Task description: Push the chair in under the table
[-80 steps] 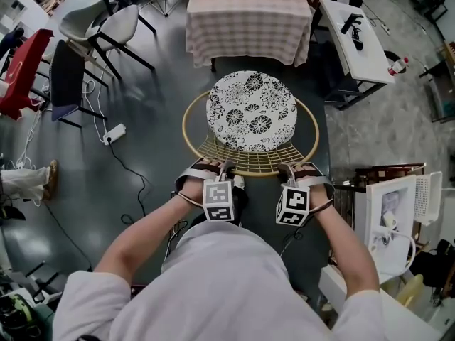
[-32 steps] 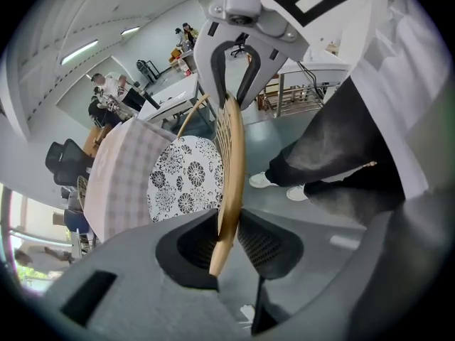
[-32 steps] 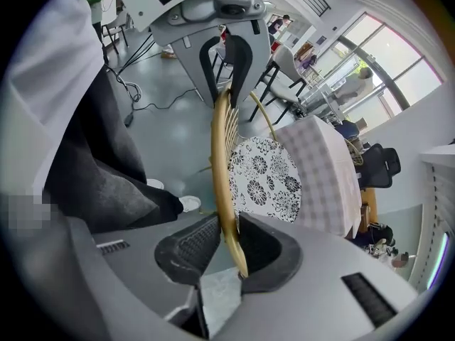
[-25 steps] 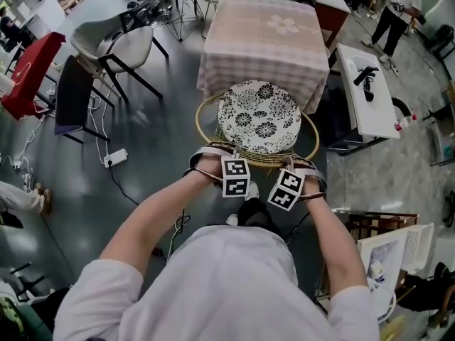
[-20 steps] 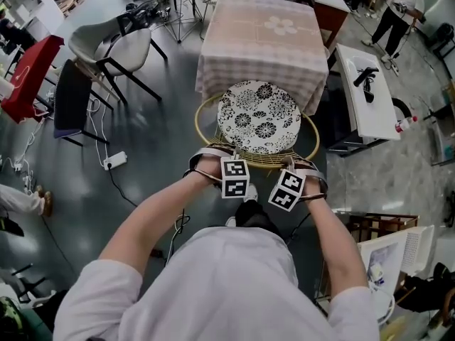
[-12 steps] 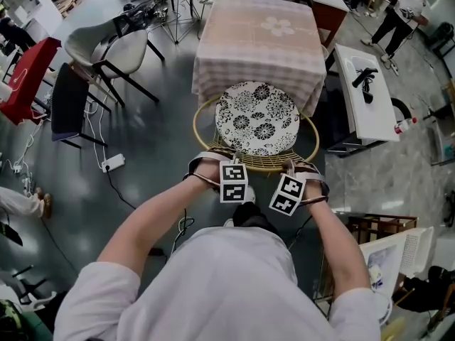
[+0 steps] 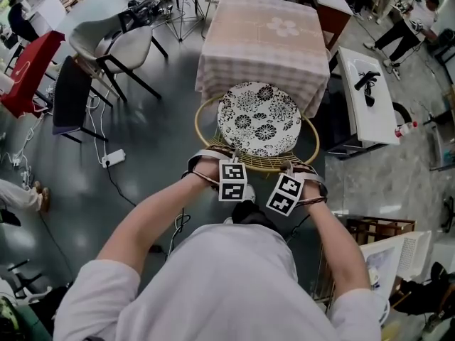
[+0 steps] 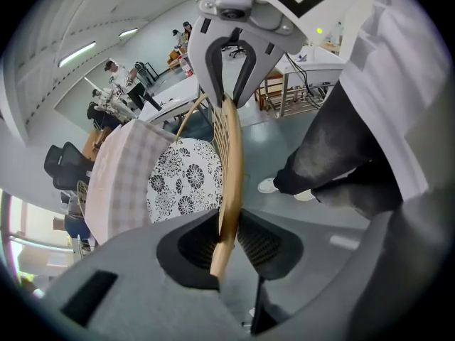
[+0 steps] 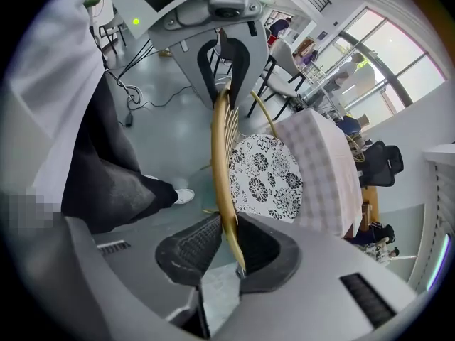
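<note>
Broadly, dark glossy floor (image 7: 160,137) across the whole head view. At 12 o'clock, square table (image 7: 266,38) under a checked cloth hanging down its sides. Just at 6 o'clock of that, round chair (image 7: 199,123) with a yellow hoop and wire back. Far edge up against the hem of the cloth, most of the seat out in the open. On the seat, round black-and-white flowered cushion (image 7: 259,118). At 3 o'clock of the chair, well apart, long white bench (image 7: 371,116) carrying a black tool (image 7: 367,79). At 10 o'clock, two grey shell seats (image 7: 117,45) on black legs. Farther toward 9, a red panel (image 7: 28,73).

At 6 o'clock of the chair, both arms stretched forward side by side, aimed steeply down at the back. Left gripper (image 8: 226,239) at about 7 o'clock on the hoop: clamped on the yellow rim (image 8: 229,155), with that bar between the pads, jaws just drawn a little tighter. Right gripper (image 9: 227,244) at about 5 o'clock on the hoop: likewise closed on the rim, bar between the pads, jaws just narrowed. Marker cubes close together, not touching.

On the floor at 8 o'clock of the chair, small white power strip (image 7: 114,158) with a black cable.
</note>
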Demonstrator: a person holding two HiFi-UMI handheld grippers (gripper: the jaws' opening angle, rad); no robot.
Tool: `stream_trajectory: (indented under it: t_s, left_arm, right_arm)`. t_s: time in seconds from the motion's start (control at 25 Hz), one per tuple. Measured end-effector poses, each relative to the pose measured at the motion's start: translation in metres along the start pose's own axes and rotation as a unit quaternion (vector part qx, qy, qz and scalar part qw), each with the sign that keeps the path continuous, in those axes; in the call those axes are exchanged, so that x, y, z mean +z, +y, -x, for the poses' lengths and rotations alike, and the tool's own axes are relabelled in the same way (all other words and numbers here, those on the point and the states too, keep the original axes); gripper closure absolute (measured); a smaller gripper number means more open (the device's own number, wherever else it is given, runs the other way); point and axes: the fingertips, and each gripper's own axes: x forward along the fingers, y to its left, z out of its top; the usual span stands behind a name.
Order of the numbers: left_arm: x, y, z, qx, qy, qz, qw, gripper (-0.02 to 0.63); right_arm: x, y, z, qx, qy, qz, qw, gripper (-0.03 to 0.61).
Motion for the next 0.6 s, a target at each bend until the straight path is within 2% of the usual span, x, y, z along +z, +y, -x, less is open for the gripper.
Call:
stream_trajectory:
  t_s: [0.24, 0.6]
  left_arm:
    - [-0.01, 0.013, -0.002, 0.012, 0.011, 0.004, 0.9999, 0.529]
    - [-0.027, 0.06, -0.014, 0.026, 0.047, 0.011, 0.9985, 0.523]
  right_arm:
    - [0.01, -0.009, -0.004, -0.009, -0.013, -0.021, 1.0, 0.517]
    - [0.021, -0.049, -0.021, -0.004, -0.032, -0.036, 0.999, 0.515]
